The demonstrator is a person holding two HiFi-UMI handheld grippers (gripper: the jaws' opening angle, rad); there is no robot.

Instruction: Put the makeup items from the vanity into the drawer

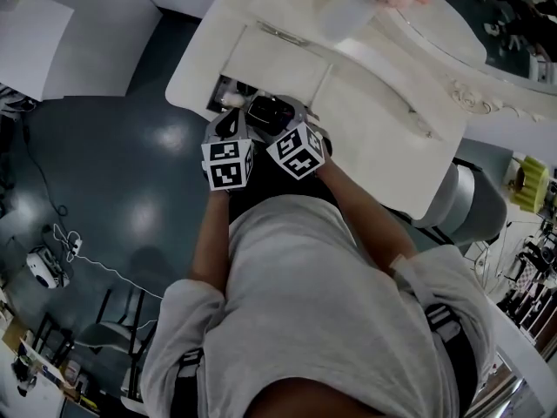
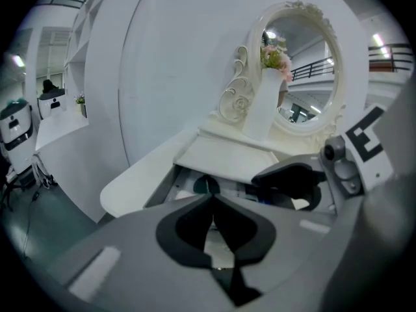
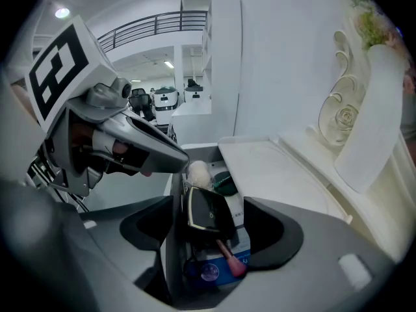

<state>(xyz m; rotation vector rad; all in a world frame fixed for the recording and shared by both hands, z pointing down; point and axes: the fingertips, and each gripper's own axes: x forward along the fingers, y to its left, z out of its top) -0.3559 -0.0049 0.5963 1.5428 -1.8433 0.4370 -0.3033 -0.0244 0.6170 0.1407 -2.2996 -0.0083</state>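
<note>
A glossy black compact case (image 3: 208,207) lies in the open grey drawer (image 3: 170,249) at the left end of the white vanity desk's (image 1: 383,120) front edge. It rests over a blue box (image 3: 218,272), with a pink-tipped makeup brush (image 3: 231,259) at its near end. Behind the compact sit a white fluffy puff (image 3: 198,173) and a dark green round item (image 3: 225,182) (what it is cannot be made out). The right gripper (image 3: 211,223) hangs directly above the compact, fingers spread wide and gripping nothing. Just beside it, the left gripper (image 2: 212,197) hovers over the drawer with fingers pressed together, nothing between them. At the desk's back edge stand an ornate oval white mirror (image 2: 302,64) and a white vase of pink flowers (image 2: 260,109).
</note>
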